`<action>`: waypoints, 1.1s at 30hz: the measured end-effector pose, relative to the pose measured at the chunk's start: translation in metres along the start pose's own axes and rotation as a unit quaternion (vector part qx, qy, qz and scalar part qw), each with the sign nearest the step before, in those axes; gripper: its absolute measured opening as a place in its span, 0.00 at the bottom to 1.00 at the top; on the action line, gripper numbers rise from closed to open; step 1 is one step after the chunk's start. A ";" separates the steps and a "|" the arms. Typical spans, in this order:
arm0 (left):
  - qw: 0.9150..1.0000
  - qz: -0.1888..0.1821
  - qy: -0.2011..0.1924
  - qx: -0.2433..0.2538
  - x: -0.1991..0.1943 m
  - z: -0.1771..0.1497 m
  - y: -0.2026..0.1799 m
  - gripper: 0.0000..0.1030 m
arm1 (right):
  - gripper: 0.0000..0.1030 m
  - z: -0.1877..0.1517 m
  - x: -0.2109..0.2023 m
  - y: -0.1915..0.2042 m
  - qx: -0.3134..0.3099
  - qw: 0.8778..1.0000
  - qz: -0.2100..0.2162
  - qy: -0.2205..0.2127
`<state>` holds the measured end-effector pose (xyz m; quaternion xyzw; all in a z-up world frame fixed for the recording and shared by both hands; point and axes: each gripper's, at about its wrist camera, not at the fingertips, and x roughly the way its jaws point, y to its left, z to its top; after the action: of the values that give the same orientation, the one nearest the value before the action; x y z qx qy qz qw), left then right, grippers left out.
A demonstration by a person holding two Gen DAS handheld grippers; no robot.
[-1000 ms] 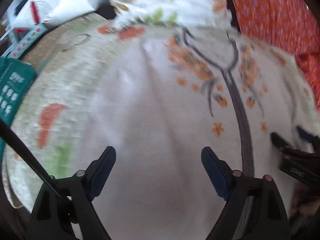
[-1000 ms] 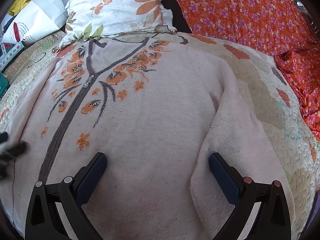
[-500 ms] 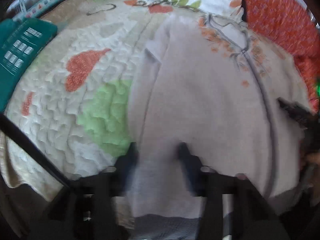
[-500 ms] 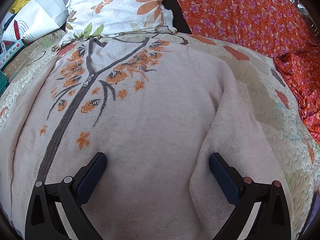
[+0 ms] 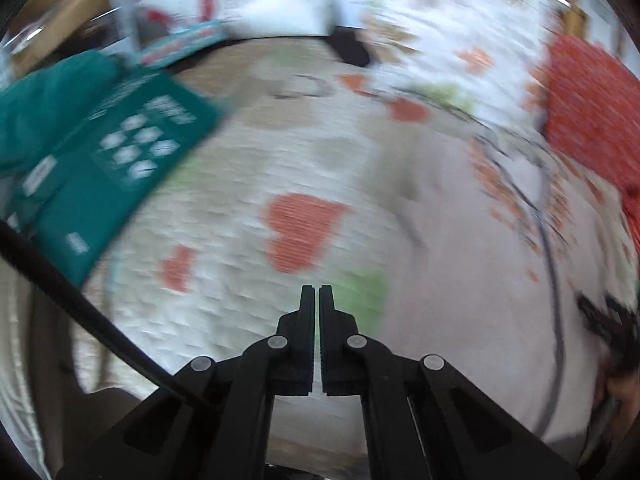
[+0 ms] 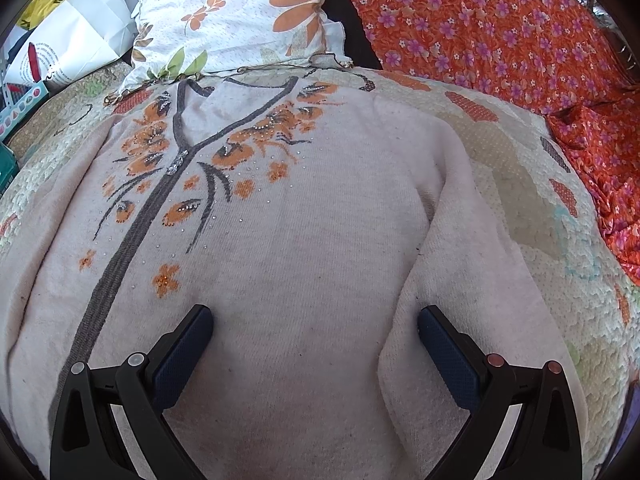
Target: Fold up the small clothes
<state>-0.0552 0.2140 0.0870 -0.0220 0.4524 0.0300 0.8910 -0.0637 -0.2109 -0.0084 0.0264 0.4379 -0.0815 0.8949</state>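
A pale pink knitted cardigan (image 6: 312, 232) with orange flowers and a grey zip band lies flat, front up, on a quilted bedspread (image 6: 520, 184). Its right sleeve (image 6: 472, 280) lies alongside the body. My right gripper (image 6: 314, 320) is open, low over the cardigan's lower front, holding nothing. In the blurred left wrist view the cardigan (image 5: 480, 280) lies to the right. My left gripper (image 5: 318, 292) is shut with nothing visible between its fingers, over the bedspread (image 5: 240, 312) left of the cardigan. The right gripper (image 5: 604, 316) shows at that view's right edge.
A flowered pillow (image 6: 240, 20) lies beyond the collar. Orange flowered cloth (image 6: 500, 32) covers the back right. A white bag (image 6: 80, 44) sits at the back left. A green box (image 5: 108, 168) lies on the bed to the left of the cardigan.
My left gripper has swung left off the cardigan to over the bedspread and closed from wide open to shut. The right gripper has stayed still and open.
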 end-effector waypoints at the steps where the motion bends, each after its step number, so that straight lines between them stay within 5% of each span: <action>1: 1.000 0.004 -0.002 -0.010 -0.001 0.005 0.009 0.01 | 1.00 0.000 0.000 0.000 0.000 1.000 0.000 0.000; 6: 0.994 -0.108 -0.010 0.018 -0.016 0.001 -0.003 0.08 | 1.00 0.000 0.000 0.000 -0.001 1.000 -0.002 0.000; 8: 0.988 -0.148 0.007 0.044 -0.010 -0.009 -0.025 0.18 | 1.00 0.000 0.000 0.000 -0.001 1.000 -0.002 0.000; 14: 0.977 -0.159 0.084 0.114 0.035 -0.052 -0.075 0.19 | 1.00 0.000 0.000 0.001 -0.001 1.000 -0.001 -0.001; 16: 0.974 -0.131 0.093 0.158 0.041 -0.066 -0.088 0.02 | 1.00 0.000 0.000 0.001 -0.001 1.000 -0.002 -0.001; 19: 0.974 -0.082 0.058 0.202 0.029 -0.070 -0.100 0.00 | 1.00 0.000 0.000 0.002 -0.002 1.000 -0.003 -0.001; 23: 0.989 -0.032 0.019 0.147 0.017 -0.039 -0.066 0.00 | 1.00 0.001 0.000 0.002 -0.002 1.000 -0.003 -0.001; 25: 0.992 0.041 0.003 0.123 0.023 -0.016 -0.039 0.00 | 1.00 0.000 0.000 0.002 -0.002 1.000 -0.003 -0.001; 27: 0.993 0.070 0.004 0.093 0.029 0.003 -0.013 0.00 | 1.00 0.000 0.000 0.002 -0.003 1.000 -0.004 -0.001; 30: 0.996 -0.016 0.002 0.083 0.017 0.010 -0.004 0.00 | 1.00 0.001 0.000 0.003 -0.002 1.000 -0.003 -0.002; 33: 0.988 -0.094 0.010 0.122 0.002 -0.012 -0.033 0.12 | 1.00 0.001 0.000 0.002 -0.003 1.000 -0.004 -0.002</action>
<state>-0.0617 0.1801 0.0786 0.0437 0.4571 -0.1096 0.8815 -0.0626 -0.2086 -0.0083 0.0222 0.4366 -0.0836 0.8955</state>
